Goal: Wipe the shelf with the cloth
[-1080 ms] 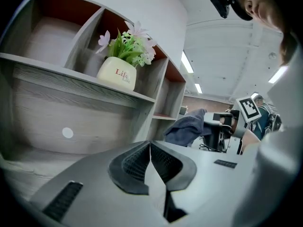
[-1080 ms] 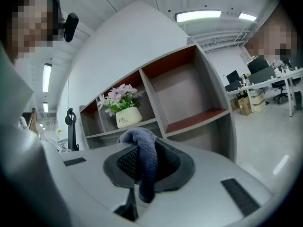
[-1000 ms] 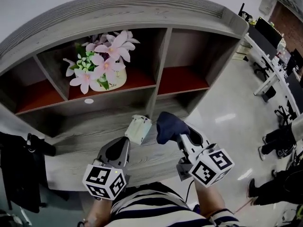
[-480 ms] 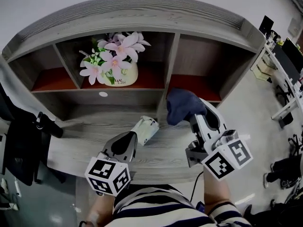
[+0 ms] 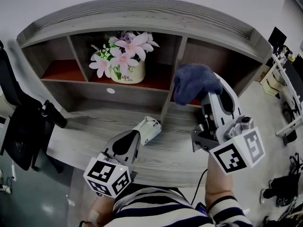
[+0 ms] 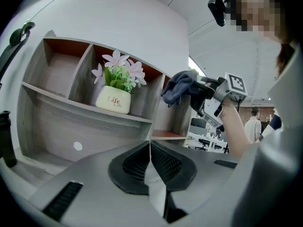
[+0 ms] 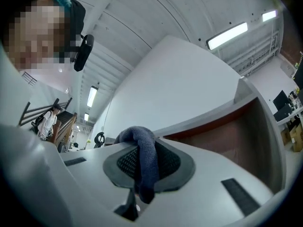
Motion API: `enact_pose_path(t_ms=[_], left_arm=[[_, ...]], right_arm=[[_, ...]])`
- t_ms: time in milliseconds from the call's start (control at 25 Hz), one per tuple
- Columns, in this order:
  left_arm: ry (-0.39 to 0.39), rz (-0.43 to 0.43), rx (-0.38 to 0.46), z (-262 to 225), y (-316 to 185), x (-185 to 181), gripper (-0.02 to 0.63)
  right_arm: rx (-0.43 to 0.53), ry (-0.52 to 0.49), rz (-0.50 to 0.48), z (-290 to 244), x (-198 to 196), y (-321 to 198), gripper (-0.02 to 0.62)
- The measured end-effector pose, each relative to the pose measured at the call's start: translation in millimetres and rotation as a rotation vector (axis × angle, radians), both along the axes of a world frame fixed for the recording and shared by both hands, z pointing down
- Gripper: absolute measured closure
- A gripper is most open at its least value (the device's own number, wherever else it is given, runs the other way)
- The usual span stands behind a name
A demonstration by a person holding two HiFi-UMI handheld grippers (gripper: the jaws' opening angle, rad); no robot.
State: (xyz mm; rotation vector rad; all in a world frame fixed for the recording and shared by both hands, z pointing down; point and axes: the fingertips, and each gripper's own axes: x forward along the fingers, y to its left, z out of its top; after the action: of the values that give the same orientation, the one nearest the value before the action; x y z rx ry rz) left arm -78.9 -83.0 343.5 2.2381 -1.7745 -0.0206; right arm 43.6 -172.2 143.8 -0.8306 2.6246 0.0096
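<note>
Right tool: clenched on cloth, held at shelf's right compartment, seemingly for wiping.
Left tool: clamped on white item, kept low, clear.

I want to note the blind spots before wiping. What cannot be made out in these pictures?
- Head view: the cloth in the right gripper covers much of the right compartment. Whether the cloth touches it cannot be told.
- Head and left gripper views: the white thing clamped by the left gripper is too small to identify.
- Head view: blossoms cover part of the print on the flower pot.
</note>
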Motion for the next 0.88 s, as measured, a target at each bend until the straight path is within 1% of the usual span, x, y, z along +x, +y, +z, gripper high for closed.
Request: enact_pose_path(t_ms=[120,200,360,440,560,760,880], left_arm=[[-0.003,0.007,0.024,-7,1,-3,0.584],[-0.001,0.011,0.029,-8,0,-7,0.584],[0.042,0.053,0.027,-9,-9,-9,0.584],[0.045,0.084,0.024,-10,-15,-7,0.584],[0.028,0.112,0.020,-10,-21,-6,0.584],[0.033,0.153,0.010,-7,-29,-3,0.584],[0.040,0.167,0.006,-4,-33,-1,0.584]], right_arm=[[0.037,-0.021,0.027,-11,-8,-11,0.541],[0.054,-0.017,0.058,-12,-17,-22,0.541],[0.084,0.064,0.174,2,-31,-44,0.541],[0.082,0.097,0.214,10,-34,-52,0.541],[0.071,0.128,0.252,20,-34,-60,0.541],[0.052,0.190,0.282,39,-34,-62,0.541],[0.019,0.222,0.293,54,-36,-62,0.541]])
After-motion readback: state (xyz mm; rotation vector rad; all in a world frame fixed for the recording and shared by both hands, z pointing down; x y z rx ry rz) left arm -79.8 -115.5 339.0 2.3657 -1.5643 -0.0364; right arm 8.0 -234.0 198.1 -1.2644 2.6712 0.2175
